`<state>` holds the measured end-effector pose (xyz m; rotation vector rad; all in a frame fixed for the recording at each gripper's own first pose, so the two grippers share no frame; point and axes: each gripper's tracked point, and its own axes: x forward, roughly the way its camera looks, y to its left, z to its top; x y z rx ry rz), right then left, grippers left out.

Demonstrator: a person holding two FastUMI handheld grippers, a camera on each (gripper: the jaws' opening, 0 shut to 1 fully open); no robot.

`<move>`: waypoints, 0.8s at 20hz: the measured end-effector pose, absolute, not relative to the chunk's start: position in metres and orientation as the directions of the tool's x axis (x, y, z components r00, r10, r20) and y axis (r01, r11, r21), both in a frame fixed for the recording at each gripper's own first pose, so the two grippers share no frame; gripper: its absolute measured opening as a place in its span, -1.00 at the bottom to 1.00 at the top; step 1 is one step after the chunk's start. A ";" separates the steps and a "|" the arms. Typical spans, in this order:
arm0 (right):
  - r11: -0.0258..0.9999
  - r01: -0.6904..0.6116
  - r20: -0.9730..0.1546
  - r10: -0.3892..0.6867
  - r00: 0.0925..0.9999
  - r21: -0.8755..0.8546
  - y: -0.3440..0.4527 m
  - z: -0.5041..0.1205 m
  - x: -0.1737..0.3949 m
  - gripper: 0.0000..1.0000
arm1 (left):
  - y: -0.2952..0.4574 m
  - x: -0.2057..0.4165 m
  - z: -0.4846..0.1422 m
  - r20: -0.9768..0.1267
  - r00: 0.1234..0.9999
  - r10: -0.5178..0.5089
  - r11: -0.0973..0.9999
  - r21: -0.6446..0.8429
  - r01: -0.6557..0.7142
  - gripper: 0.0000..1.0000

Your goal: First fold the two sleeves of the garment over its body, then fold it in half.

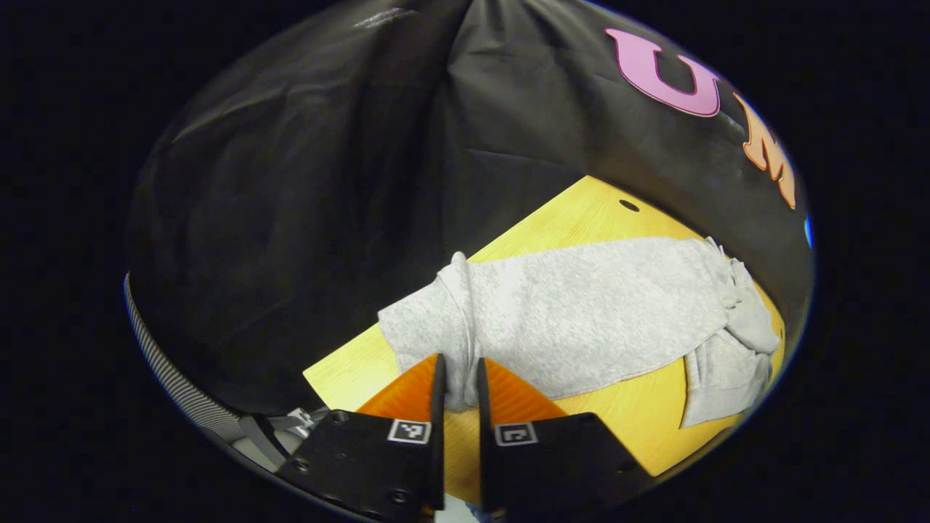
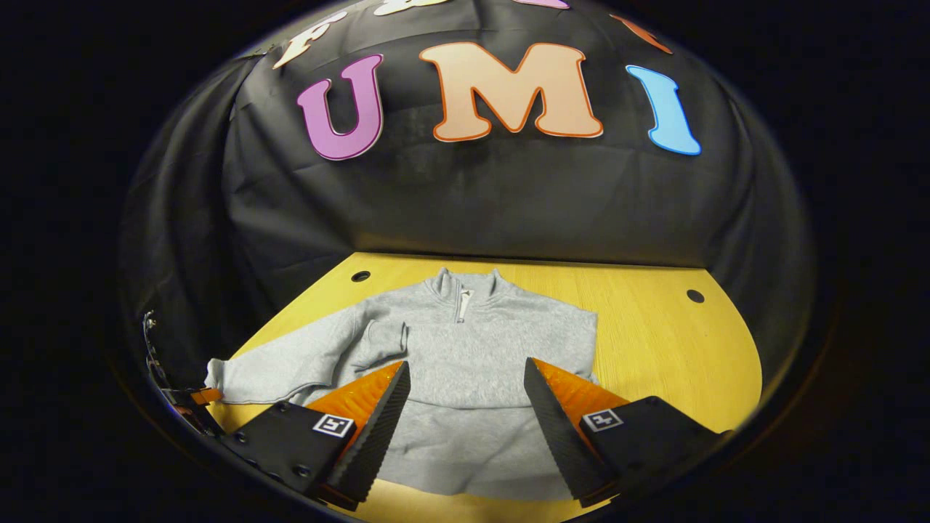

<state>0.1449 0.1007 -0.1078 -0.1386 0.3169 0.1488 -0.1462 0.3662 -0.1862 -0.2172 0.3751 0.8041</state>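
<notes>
One fleecy grey garment (image 2: 465, 363) covers wood.

1 grey garment (image 2: 465, 349) with 2 sleeves; 1 wooden table (image 2: 654, 341) with 2 round holes in its top; 2 grippers: left gripper (image 1: 459, 378), right gripper (image 2: 465, 392)

My left gripper (image 1: 459, 378) pinches the cuff of the grey fleece zip-neck pullover (image 2: 465, 363), which lies flat on the yellow wooden table (image 2: 654, 341). In the right gripper view its collar points to 12 o'clock, one sleeve stretches toward 8 o'clock, and my right gripper (image 2: 465, 403) hovers spread over its hem at 6 o'clock.
</notes>
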 end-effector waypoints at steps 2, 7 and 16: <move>0.982 -0.153 -0.322 0.111 0.940 -0.108 0.093 -0.108 0.142 0.96 | 0.366 -0.148 -0.185 -0.416 0.626 0.660 0.676 -0.036 -0.736 -0.91; 0.987 -0.130 -0.311 0.096 0.945 -0.090 0.087 -0.102 0.144 0.96 | 0.357 -0.140 -0.180 -0.414 0.645 0.642 0.693 -0.046 -0.719 -1.00; 0.991 -0.120 -0.315 0.094 0.944 -0.065 0.072 -0.099 0.139 0.97 | 0.277 -0.067 -0.122 -0.289 0.847 0.445 0.823 -0.239 -0.515 -1.00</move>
